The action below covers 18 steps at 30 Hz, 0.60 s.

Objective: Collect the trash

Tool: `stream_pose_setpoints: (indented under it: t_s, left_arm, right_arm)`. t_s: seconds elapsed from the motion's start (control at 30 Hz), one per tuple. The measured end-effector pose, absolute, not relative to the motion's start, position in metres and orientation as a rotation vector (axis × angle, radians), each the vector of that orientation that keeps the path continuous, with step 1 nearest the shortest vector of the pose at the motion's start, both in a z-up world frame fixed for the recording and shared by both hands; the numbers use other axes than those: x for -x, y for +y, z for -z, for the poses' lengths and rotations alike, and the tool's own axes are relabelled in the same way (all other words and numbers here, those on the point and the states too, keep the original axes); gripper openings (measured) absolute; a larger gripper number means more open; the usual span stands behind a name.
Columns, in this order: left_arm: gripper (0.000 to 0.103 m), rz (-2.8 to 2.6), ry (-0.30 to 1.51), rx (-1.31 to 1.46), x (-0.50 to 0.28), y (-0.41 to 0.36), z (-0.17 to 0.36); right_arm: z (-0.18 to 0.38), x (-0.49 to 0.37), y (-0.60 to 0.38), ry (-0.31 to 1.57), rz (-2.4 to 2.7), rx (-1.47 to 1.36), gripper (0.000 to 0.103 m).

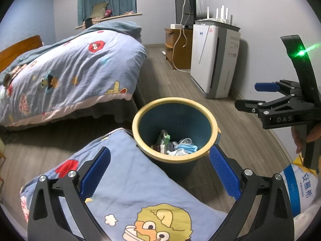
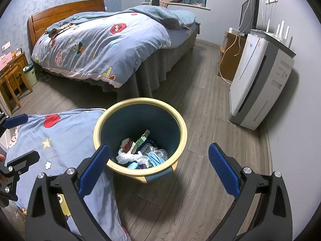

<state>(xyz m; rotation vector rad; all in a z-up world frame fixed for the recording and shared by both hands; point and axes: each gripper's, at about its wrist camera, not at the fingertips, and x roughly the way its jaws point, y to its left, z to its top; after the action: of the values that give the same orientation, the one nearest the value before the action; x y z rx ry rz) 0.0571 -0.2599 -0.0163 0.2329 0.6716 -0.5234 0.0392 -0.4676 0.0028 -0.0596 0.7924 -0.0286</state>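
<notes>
Bedroom with grey wood floor (image 2: 200,120). Blue bin (image 1: 174,128) with yellow rim standing on floor between bed (image 1: 66,72) and white air purifier (image 1: 214,60), hard against cartoon-print pillow (image 1: 130,180) at its near left. Trash (image 2: 140,152) piled at bottom of bin: blue face mask (image 2: 154,158), crumpled white plastic, green carton, small wrappers; print on them too small to read.

Left gripper (image 1: 159,172) above pillow and near edge of bin, blue-padded fingers (image 1: 96,172) spread wide, nothing between them. Right gripper (image 2: 158,172) over floor just in front of bin, fingers (image 2: 224,172) likewise spread wide and empty. In left view, right gripper seen from side at right edge, jaws apart, letters "DAS" on black body, green light glowing on handle, hand (image 1: 305,136) wrapped around grip.

White and blue package (image 1: 301,188) at lower right of left view, Chinese characters "安慕希" printed in blue, smaller line beneath unreadable.

Purifier carrying small blue logo and red sticker near top, both illegible. White router (image 1: 218,16) with upright antennas on top of purifier. Dark monitor (image 1: 185,8) on wooden cabinet (image 1: 178,46) behind, white cables hanging down. Cartoon monsters on blue quilt; no legible words.
</notes>
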Motion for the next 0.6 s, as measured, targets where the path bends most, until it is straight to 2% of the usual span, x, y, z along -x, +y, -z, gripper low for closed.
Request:
stream_pose_setpoints:
  t_s: [0.6]
  left_arm:
    - [0.098, 0.525, 0.677, -0.233, -0.0566, -0.2603, 0.0172]
  right_arm:
    - [-0.0008, -0.0409, -0.4695, 0.798, 0.034, 0.057, 0.097]
